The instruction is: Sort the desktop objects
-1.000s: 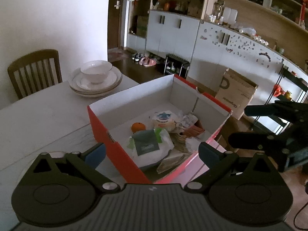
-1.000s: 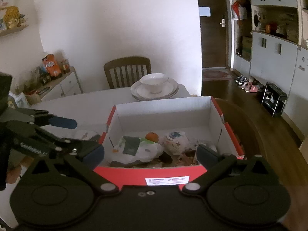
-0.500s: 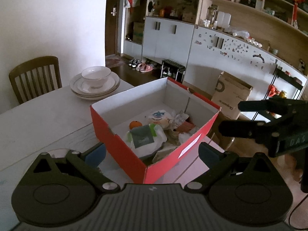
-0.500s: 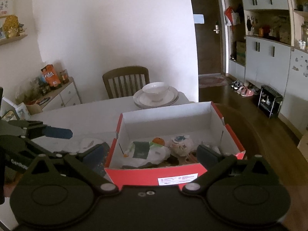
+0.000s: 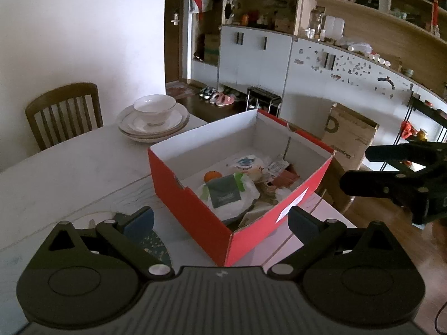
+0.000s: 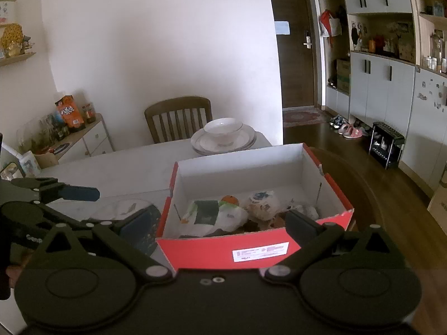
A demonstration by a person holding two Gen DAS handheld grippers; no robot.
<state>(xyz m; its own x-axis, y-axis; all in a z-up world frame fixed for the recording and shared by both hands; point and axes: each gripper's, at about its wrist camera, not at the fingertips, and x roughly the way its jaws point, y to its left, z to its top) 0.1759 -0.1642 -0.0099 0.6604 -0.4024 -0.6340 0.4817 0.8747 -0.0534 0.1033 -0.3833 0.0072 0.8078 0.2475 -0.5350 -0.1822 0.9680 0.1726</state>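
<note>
Both hand-held grippers hung spread and empty above the near edge of the worktop [image 5: 69, 164]: the left hand-held gripper [image 5: 220, 219] filled the bottom of its own frame, its blue-padded fingers [image 5: 139, 219] wide apart on either side of the box corner, and the right hand-held gripper [image 6: 220, 222] sat likewise at the bottom of its frame, fingers apart and holding nothing. A red box [image 5: 195, 209] with white inner walls stood open at the centre of both views, on the worktop near its edge. Inside it lay a white pack [image 5: 229, 192] with a dark label, an orange [image 5: 213, 175] just behind it, a round white packet [image 5: 247, 163] with a blue print, and crumpled wrappers toward the right end. A white label [image 6: 259, 251] showed on the box's short red side. Plates [image 5: 152, 124] with a bowl [image 5: 154, 106] on top sat at the far end of the worktop, before a wooden chair [image 5: 64, 111] in the left middle of the frame.
</note>
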